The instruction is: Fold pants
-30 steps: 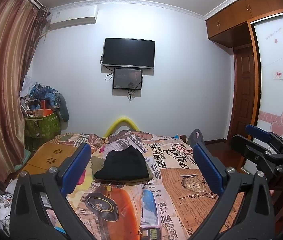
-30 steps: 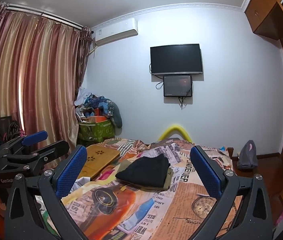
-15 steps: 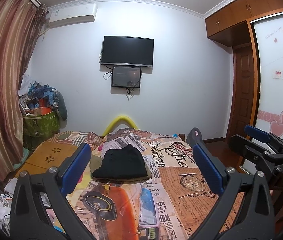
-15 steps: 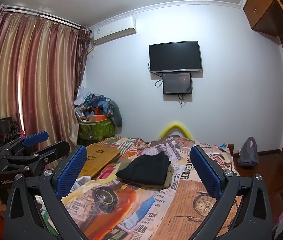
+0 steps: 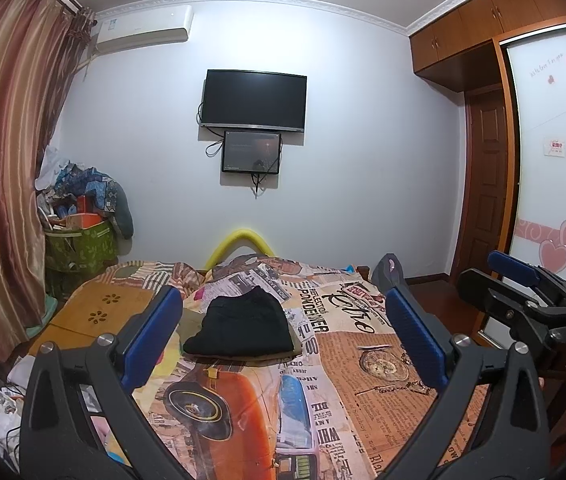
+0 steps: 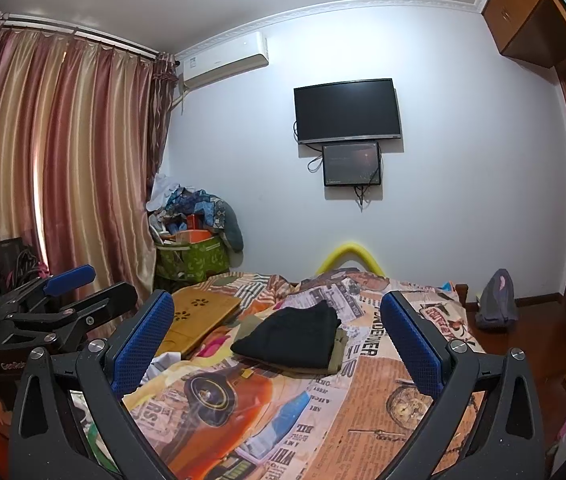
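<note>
the left gripper (image 5: 283, 332) and right gripper (image 6: 277, 330) hang wide apart and empty over the bed (image 5: 383, 380). further back, folded black pants (image 5: 241, 324) lie atop an olive garment (image 6: 337, 354).

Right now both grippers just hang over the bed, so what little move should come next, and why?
Probably nothing beyond drawing back. The black pants already lie folded on an olive garment on the bed, and the left gripper and right gripper are open, empty and well short of the pile.
</note>
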